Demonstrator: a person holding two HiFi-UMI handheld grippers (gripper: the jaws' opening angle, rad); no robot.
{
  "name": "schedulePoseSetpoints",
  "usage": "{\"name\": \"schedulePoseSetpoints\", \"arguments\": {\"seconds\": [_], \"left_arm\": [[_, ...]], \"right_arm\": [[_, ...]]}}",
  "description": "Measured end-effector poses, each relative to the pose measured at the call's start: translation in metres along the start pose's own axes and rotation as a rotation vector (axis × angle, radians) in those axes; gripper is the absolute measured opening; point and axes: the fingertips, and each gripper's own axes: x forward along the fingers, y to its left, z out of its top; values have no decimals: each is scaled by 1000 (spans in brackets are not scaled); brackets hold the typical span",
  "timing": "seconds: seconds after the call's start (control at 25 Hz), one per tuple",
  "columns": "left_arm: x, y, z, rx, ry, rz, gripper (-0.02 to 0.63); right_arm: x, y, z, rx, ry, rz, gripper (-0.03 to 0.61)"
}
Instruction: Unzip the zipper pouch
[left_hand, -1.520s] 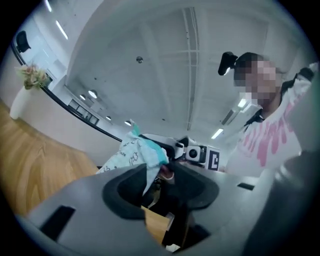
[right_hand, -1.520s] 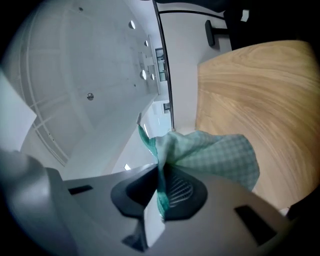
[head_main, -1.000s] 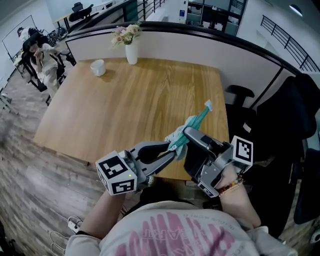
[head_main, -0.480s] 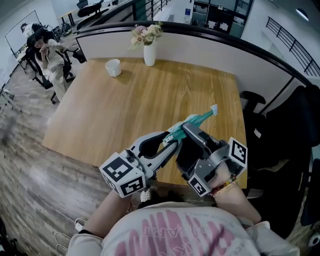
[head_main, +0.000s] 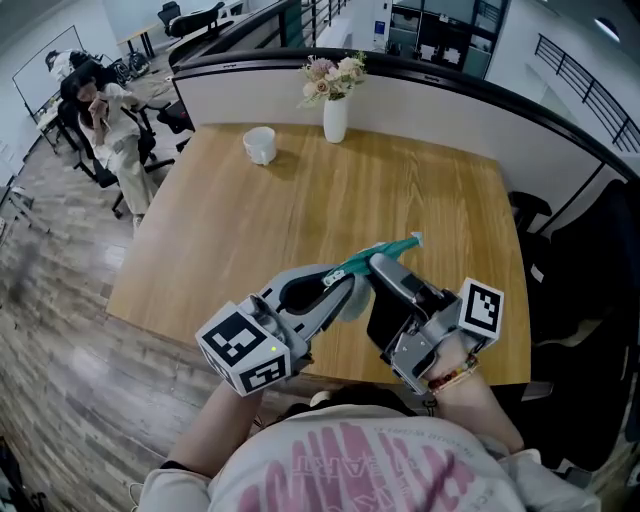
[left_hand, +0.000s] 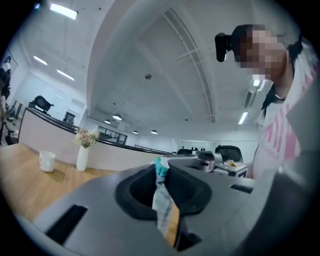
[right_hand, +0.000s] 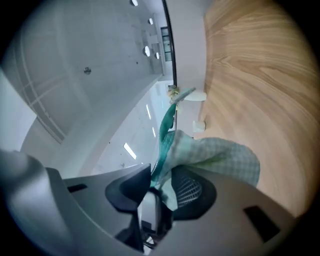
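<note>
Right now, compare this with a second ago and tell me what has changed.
The left hand-held gripper and right hand-held gripper have carried the zipper pouch leftward along the table's near edge, away from its right corner. The left one's jaws have just been closing onto the pouch's fabric; the right one's have just been opening, the pouch's teal edge between them. Mug and vase stay put.

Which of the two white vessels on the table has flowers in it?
The tall, narrow vase at the far edge holds the flowers; the squat cup to its left in the head view has none.
</note>
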Motion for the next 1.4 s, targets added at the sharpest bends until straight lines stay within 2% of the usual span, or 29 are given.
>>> {"name": "schedulePoseSetpoints", "arguments": {"seconds": [0.16, 0.24, 0.32, 0.36, 0.48, 0.56, 0.64, 0.8, 0.96, 1.12, 1.4], "left_arm": [[-12, 21, 5, -25, 2, 14, 41], [-14, 31, 7, -37, 16, 41, 40], [-13, 40, 7, -19, 48, 78, 40], [-12, 44, 6, -3, 65, 98, 40], [-5, 51, 2, 67, 112, 155, 40], [0, 56, 0, 125, 143, 189, 40], [5, 62, 1, 175, 167, 220, 40], [14, 75, -2, 252, 223, 288, 38], [15, 83, -7, 308, 261, 326, 39], [20, 82, -17, 379, 291, 292, 38], [22, 76, -16, 475, 323, 237, 38]], "right_arm": [[0, -5, -3, -147, 67, -51, 150], [-2, 9, 1, -293, 69, -69, 152], [4, 33, 3, -537, 90, -81, 172], [11, 42, -1, -682, 132, -93, 181], [39, 50, -24, -1076, 351, -155, 184], [56, 43, -38, -1253, 499, -210, 184], [69, 31, -44, -1350, 599, -276, 184], [83, 17, -38, -1351, 686, -351, 184], [89, 7, -35, -1325, 772, -355, 184], [86, -3, -33, -1301, 871, -314, 189], [82, 0, -32, -1297, 902, -273, 184]]}}
